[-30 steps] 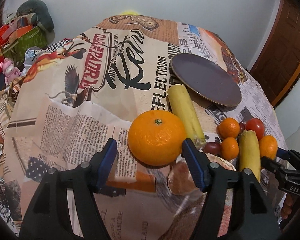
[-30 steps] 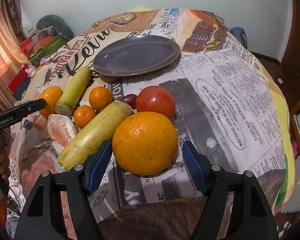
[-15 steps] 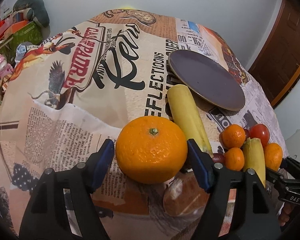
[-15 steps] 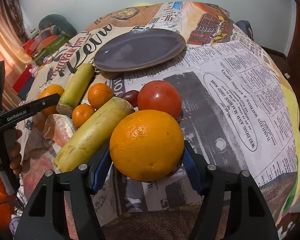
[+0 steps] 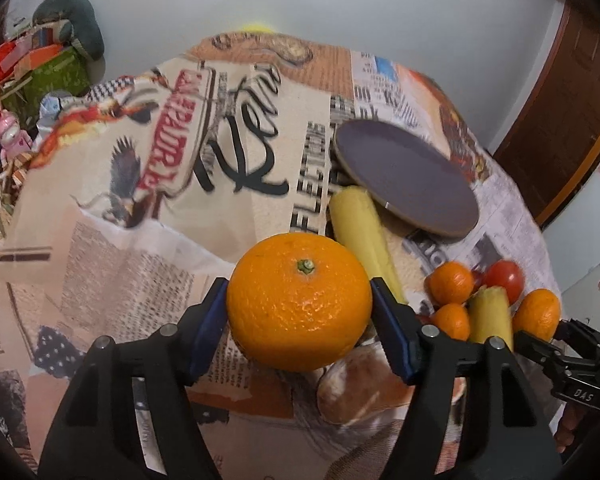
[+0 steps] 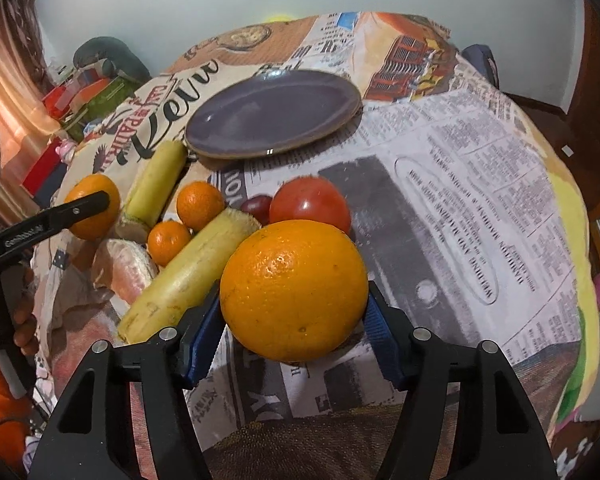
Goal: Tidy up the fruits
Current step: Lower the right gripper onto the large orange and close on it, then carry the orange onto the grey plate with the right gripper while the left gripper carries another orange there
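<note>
Gripping two oranges at once here: blue pads of the left hand-held gripper (image 5: 298,298) pressing on both flanks of the stemmed orange (image 5: 299,302), at the near edge of the counter (image 5: 148,248), just left of the fruit pile. Same story in the right hand-held gripper (image 6: 293,302), squeezing the smooth orange (image 6: 292,288) at the near right of that pile, close in front of the tomato (image 6: 310,204). Closing in just now on both sides, with an orange squarely between each pair of jaws, about half-wide because of the fat fruit. Hard to say whether either orange is clear of the cloth yet. Probably heading for the purple plate (image 6: 272,116), bare and waiting at the far side. To do this well: hold the squeeze firm but no harder, round peel being slippery and easy to bruise. Lift straight up before going far, clearing the pale yellow stalk (image 6: 188,276) lying just left of the smooth orange and the small mandarins (image 6: 200,204) beyond. Keep both wrists level to stop any rolling out of the pads. Bring one orange in at a time, avoiding a clash over the plate. Set down low inside the rim, then ease open slowly, watching for a roll.
</note>
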{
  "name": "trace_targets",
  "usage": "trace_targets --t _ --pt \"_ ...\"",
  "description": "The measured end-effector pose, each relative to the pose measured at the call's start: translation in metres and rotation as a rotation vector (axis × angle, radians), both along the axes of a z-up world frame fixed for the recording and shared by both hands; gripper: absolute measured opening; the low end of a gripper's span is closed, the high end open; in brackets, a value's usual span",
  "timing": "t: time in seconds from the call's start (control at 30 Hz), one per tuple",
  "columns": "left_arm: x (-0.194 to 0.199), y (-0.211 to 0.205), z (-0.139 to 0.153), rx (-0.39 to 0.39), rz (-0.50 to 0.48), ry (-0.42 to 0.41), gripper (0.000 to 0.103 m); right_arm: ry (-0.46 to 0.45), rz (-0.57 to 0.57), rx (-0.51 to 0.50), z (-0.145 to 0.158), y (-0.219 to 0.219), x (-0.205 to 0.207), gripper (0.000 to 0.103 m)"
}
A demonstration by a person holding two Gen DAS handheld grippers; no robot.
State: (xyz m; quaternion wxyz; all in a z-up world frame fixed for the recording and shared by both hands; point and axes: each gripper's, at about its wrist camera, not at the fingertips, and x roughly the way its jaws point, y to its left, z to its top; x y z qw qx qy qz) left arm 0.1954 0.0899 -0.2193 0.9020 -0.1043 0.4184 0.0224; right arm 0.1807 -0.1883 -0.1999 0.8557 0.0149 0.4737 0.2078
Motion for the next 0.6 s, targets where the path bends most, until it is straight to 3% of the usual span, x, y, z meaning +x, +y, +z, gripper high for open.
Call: trace_targets --t 0.6 --pt "-0.006 -0.031 0.090 0.074 -0.041 -0.231 0.069 -0.272 -0.042 0.064 0.088 -0.002 0.021 0.062"
